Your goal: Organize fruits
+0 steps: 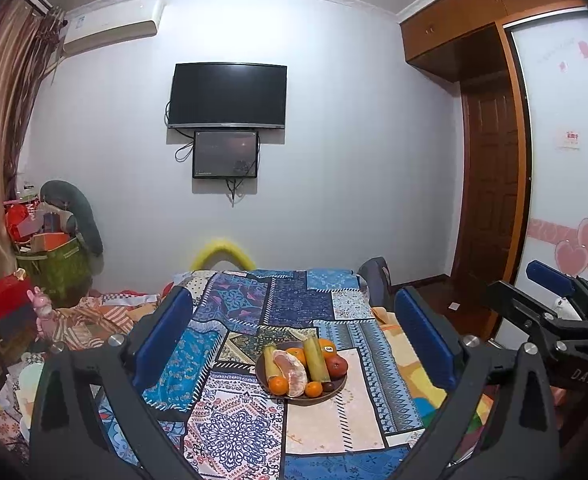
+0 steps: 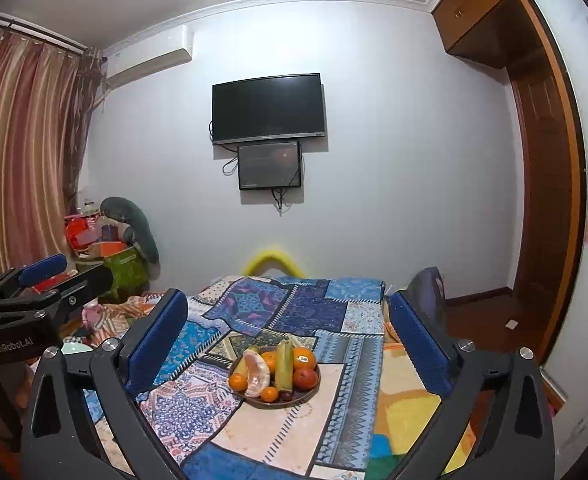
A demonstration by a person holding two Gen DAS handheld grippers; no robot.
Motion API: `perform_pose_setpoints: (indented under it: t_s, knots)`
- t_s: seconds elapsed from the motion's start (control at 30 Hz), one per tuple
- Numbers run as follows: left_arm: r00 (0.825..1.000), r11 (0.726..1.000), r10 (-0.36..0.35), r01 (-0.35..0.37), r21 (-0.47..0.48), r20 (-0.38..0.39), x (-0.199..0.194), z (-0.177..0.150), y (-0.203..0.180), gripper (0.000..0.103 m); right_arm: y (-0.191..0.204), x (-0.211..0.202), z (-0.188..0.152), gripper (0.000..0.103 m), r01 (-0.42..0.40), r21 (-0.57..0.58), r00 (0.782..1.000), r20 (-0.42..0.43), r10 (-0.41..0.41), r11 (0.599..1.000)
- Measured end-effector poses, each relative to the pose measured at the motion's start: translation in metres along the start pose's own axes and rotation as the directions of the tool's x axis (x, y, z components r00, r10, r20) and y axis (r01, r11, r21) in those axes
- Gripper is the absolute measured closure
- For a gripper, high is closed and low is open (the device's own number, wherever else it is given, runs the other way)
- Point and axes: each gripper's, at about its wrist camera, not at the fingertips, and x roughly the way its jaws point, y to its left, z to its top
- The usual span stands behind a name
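Both my claws wide, empty: left claw (image 1: 294,340), right claw (image 2: 290,340). Fruit plate (image 2: 308,394) dead ahead, apart, below; neither nearer.

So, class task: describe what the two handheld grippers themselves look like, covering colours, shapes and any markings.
Both the left gripper and the right gripper have black angular frames with triangular cut-outs, silver round bolts and long blue textured finger pads. Seen from the side, one body reads "GenRobot.AI" in pale letters, the other "DAS". No cables or sleeves are visible.
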Motion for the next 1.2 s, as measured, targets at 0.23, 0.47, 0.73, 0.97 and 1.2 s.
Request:
perform_pose_setpoints:
  t_s: [0.23,0.47,0.73,0.97,1.2]
  knots:
    - [1.000,1.000,0.000,0.000,0.000,0.002,-0.0008,-0.0009,0.0002,0.000,0.0002,-0.0015,0.0012,0.002,0.001,-0.003,1.000,0.002,-0.001,1.000]
    - [1.000,1.000,-0.003,0.003,0.004,0.004,-0.0020,-0.0005,-0.0013,0.000,0.0003,0.0000,0.0026,0.001,0.000,-0.005,1.000,0.003,0.000,1.000]
    - [1.000,1.000,-0.011,0.010,0.010,0.005,-0.0037,0.0002,-0.0046,0.000,-0.0014,-0.0010,0.0062,0.000,0.003,-0.005,1.000,0.007,-0.003,1.000]
    - [1.000,1.000,-0.024,0.024,0.012,-0.007,-0.0021,0.0006,-0.0046,0.000,-0.0025,-0.0009,0.0059,0.000,0.003,-0.005,1.000,0.007,-0.003,1.000]
    - [1.000,1.000,-0.025,0.025,0.003,-0.012,-0.0011,0.0014,-0.0019,0.000,-0.0038,-0.0019,0.0069,0.000,0.002,-0.004,1.000,0.006,-0.002,1.000]
